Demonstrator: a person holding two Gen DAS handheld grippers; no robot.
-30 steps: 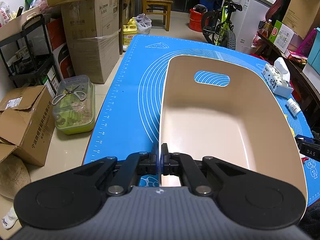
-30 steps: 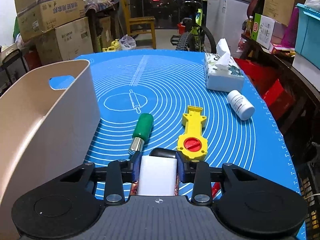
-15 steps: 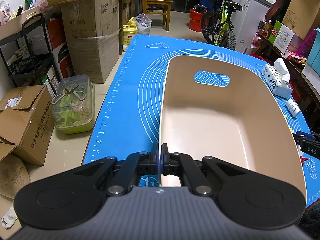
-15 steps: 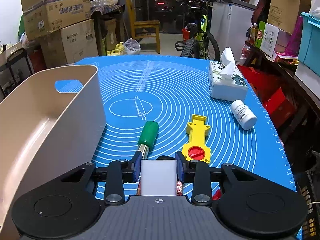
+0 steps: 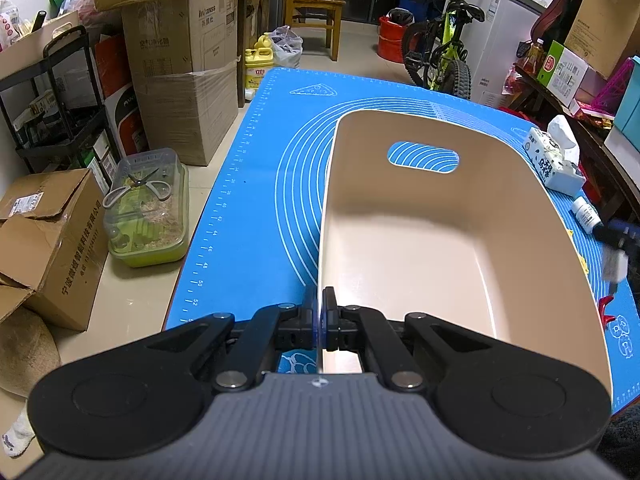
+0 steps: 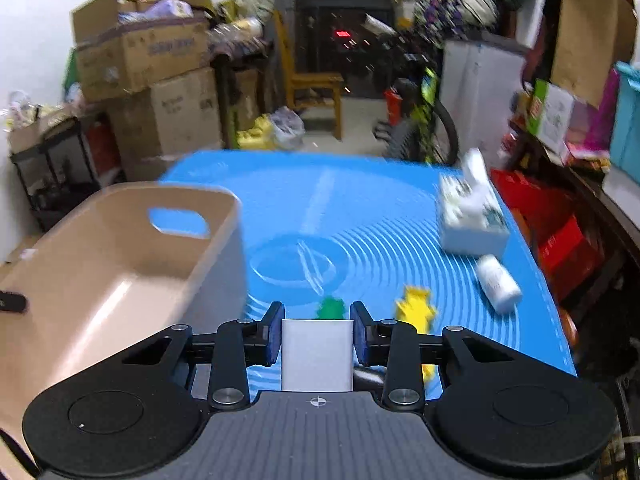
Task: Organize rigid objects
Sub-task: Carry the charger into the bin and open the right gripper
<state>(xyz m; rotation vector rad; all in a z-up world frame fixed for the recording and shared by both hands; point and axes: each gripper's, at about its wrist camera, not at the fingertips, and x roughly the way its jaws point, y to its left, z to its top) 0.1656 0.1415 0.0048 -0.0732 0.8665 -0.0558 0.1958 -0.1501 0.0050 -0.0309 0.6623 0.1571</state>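
From the left wrist, the left gripper (image 5: 320,308) is clenched on the near rim of the beige bin (image 5: 400,240), which stands on the blue mat (image 5: 256,184). At the far right a tissue box (image 5: 554,160) and a white bottle (image 5: 586,216) lie on the mat, and the right gripper (image 5: 618,240) shows blurred past the bin's right wall.

From the right wrist, the right gripper (image 6: 318,330) grasps a white block (image 6: 317,354) above the mat (image 6: 360,208). The bin (image 6: 100,272) is to the left. Just beyond the block lie a green-handled tool (image 6: 330,308) and a yellow tool (image 6: 416,304); farther right lie the bottle (image 6: 498,282) and tissue box (image 6: 470,216).
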